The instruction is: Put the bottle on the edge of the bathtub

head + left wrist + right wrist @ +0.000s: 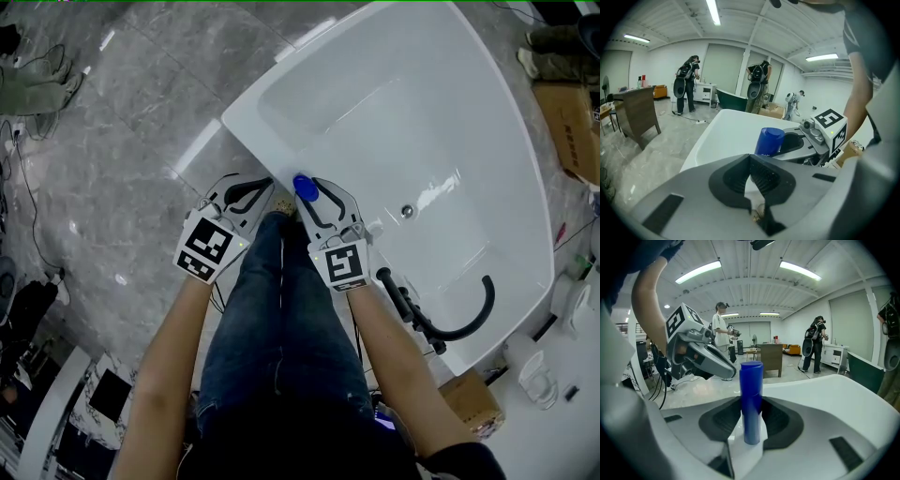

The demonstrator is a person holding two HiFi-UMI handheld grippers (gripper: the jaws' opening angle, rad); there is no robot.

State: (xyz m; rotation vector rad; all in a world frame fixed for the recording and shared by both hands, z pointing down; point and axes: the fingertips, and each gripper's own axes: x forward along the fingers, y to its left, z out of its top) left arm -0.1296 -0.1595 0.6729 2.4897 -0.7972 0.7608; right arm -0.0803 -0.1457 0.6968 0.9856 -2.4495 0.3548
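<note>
1. My right gripper (751,404): grey moulded shell with ribbed black pads, clamped on the bottle (751,380). The bottle is a smooth blue cylinder with a flat cap, upright in the grip.
2. My left gripper (751,161): same make, pads together at the tips, nothing between them, just beside the right.
3. Bathtub (394,122): glossy white with a rounded rim. The bottle is at its near corner edge; I cannot tell whether they touch.
4. Floor (141,141): polished grey veined stone.
</note>
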